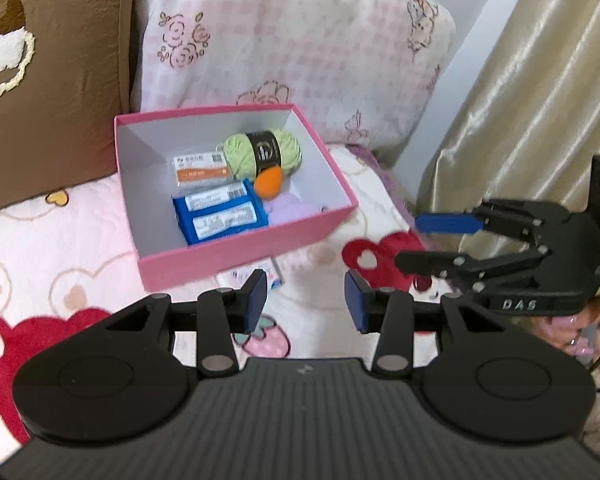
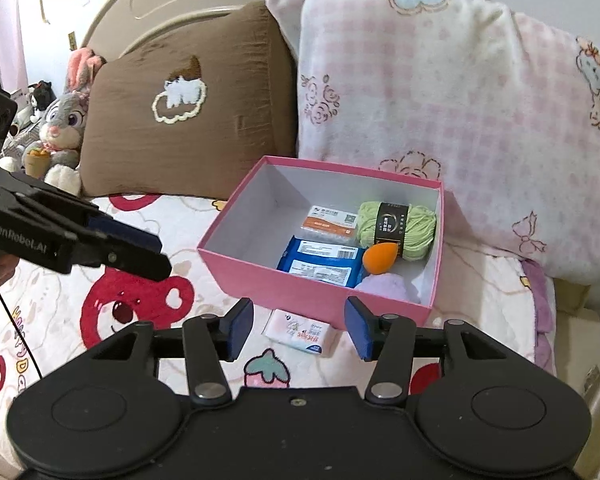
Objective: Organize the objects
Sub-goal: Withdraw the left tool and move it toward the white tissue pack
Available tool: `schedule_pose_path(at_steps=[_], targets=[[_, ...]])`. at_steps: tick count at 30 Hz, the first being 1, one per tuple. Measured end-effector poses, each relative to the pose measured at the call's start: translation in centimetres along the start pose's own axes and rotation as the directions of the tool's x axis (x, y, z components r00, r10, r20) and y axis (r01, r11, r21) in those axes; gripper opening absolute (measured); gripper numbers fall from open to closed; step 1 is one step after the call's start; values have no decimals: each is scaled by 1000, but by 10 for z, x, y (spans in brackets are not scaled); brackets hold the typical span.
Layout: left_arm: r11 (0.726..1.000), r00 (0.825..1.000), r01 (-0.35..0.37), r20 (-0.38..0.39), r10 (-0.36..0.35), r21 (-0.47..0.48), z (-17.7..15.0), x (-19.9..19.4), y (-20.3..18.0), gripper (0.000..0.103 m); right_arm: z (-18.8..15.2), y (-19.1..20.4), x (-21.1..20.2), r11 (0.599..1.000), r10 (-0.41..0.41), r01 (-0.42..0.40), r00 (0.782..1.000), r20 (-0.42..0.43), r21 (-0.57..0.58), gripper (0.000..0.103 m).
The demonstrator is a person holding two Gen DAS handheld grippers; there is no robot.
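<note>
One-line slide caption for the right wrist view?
Open right gripper over a tissue pack lying outside the pink box on the bed.

Soft, even indoor light is filling both views, nothing dim. The curtain is giving off a satiny sheen. The fisheye is bending the edges hard, with dark corners creeping in. The pink box is staying fairly sharp while the edges are going soft.

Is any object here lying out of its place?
Yes. One small white-and-pink tissue packet lies on the bedspread just outside the pink cardboard box, against its near wall, while the other items are inside the box.
</note>
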State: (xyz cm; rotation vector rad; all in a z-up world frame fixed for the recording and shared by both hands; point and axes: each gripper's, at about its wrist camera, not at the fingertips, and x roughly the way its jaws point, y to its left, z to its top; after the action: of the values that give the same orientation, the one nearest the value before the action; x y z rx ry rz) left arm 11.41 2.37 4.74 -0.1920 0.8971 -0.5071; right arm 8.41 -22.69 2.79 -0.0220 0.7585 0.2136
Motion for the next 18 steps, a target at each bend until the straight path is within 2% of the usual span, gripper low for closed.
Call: schedule_pose_path(at_steps=[2, 6, 8, 10, 12, 18], targets=[[1000, 1000, -7, -10, 7, 7, -9, -5, -3, 41, -4, 6, -6, 1000, -4, 4, 1000, 2, -11, 64], [999, 999, -30, -24, 31, 26, -25, -10, -8, 44, -14, 18, -16, 1000, 3, -3, 1000, -2, -21, 67], [998, 999, -38, -30, 39, 40, -33, -11, -12, 46, -20, 25, -20, 999, 8, -8, 1000, -3, -31, 73], [996, 999, -39, -25, 41, 80, -42, -12, -18, 53, -28, 31, -22, 999, 9, -9, 1000, -7, -40, 73], [993, 998, -56, -30, 60, 106, -49, -12, -22, 55, -35, 36, -24, 999, 17, -18, 1000, -10, -46, 74], [992, 997, -63, -34, 67, 111, -64, -11, -24, 66, -56, 43, -22, 998, 46, -47, 999, -14, -46, 80]])
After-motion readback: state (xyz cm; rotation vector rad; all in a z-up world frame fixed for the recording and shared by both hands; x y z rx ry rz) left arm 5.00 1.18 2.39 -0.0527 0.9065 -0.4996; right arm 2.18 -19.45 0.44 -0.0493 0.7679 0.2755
